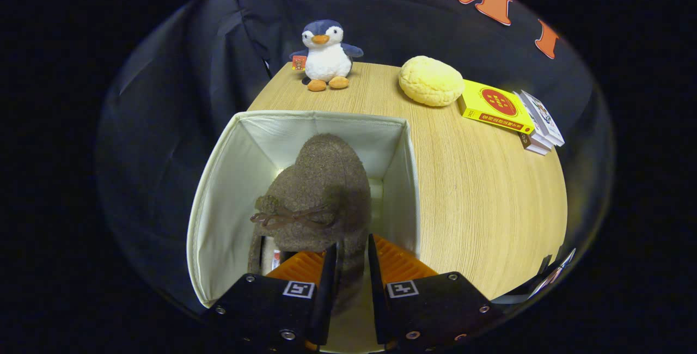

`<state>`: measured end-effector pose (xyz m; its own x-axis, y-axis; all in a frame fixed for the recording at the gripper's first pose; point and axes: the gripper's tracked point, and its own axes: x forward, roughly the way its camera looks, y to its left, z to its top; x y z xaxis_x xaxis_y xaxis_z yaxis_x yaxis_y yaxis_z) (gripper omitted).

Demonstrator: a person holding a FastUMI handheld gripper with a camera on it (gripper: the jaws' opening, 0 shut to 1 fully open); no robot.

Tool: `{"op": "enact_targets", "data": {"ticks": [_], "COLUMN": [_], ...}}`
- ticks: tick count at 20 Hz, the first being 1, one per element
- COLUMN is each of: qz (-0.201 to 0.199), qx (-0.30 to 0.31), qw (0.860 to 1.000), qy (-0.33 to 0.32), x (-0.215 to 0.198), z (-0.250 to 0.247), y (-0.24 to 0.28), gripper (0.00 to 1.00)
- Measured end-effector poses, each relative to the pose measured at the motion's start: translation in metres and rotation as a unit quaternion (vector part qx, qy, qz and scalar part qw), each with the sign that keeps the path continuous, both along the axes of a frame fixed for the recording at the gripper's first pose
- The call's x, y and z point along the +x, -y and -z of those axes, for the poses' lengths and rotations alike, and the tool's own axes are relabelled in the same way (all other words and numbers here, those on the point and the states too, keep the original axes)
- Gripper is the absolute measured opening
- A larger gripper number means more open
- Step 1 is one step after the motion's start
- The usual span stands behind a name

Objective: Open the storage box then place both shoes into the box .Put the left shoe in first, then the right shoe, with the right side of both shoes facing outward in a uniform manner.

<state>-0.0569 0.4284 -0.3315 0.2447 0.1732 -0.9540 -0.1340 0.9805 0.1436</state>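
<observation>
A cream fabric storage box [218, 201] stands open on the wooden table, right in front of me. Inside it is a brown fuzzy shoe [321, 190] with a small bow on top, toe pointing away. My gripper [353, 258] reaches down into the box, and its two fingers press on the shoe's heel edge from both sides. A second brown shoe may lie behind the first one on the left; I cannot tell them apart clearly.
Beyond the box on the table [479, 190] stand a plush penguin [325, 54], a yellow round bun-shaped toy [431, 80], a yellow book [494, 106] and a stack of small boxes [539, 122] at the right.
</observation>
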Motion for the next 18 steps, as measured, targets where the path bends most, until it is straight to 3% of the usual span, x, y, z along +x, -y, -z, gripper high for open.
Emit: {"op": "enact_targets", "data": {"ticks": [3, 8, 12, 18], "qz": [-0.005, -0.007, 0.02, 0.069], "qx": [0.03, 0.076, 0.088, 0.087], "qw": [1.0, 0.992, 0.981, 0.957], "qy": [0.007, 0.102, 0.172, 0.27], "x": [-0.005, 0.022, 0.043, 0.066], "z": [-0.02, -0.087, -0.13, -0.182], "y": [0.004, 0.033, 0.088, 0.192], "gripper": [0.39, 0.51, 0.59, 0.63]}}
